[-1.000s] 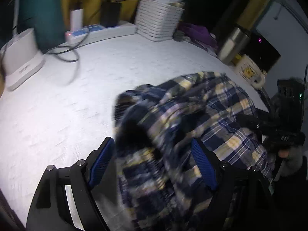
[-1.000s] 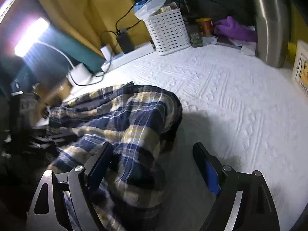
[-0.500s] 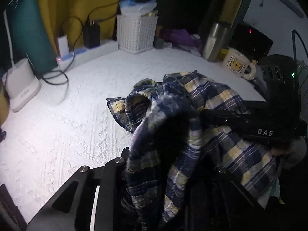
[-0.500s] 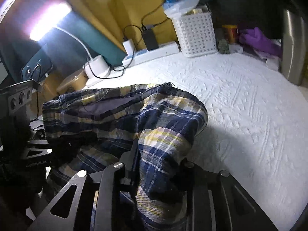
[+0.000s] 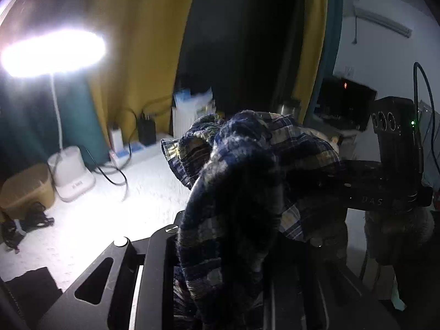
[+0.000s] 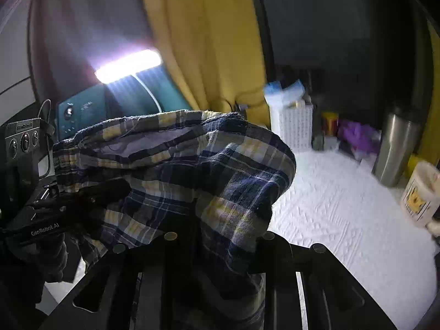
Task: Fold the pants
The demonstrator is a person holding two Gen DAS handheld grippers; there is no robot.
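The left gripper and right gripper each squeezed the blue-and-yellow checked cloth pants above the white bumpy cover.

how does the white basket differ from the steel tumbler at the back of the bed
The white basket is boxy with a lattice wall; the steel tumbler is round, smooth and shiny. The basket has packets sticking out of its top, while the tumbler looks capped. The tumbler stands taller. Both stand upright at the far edge of the white bedspread.

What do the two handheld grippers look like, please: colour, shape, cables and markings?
Both are black metal frames with cut-out slots and silver screws. The right gripper reads "DAS", with a three-lens camera box, green light and black cable. The left gripper reads "GenRobot.AI" and has a similar camera box.
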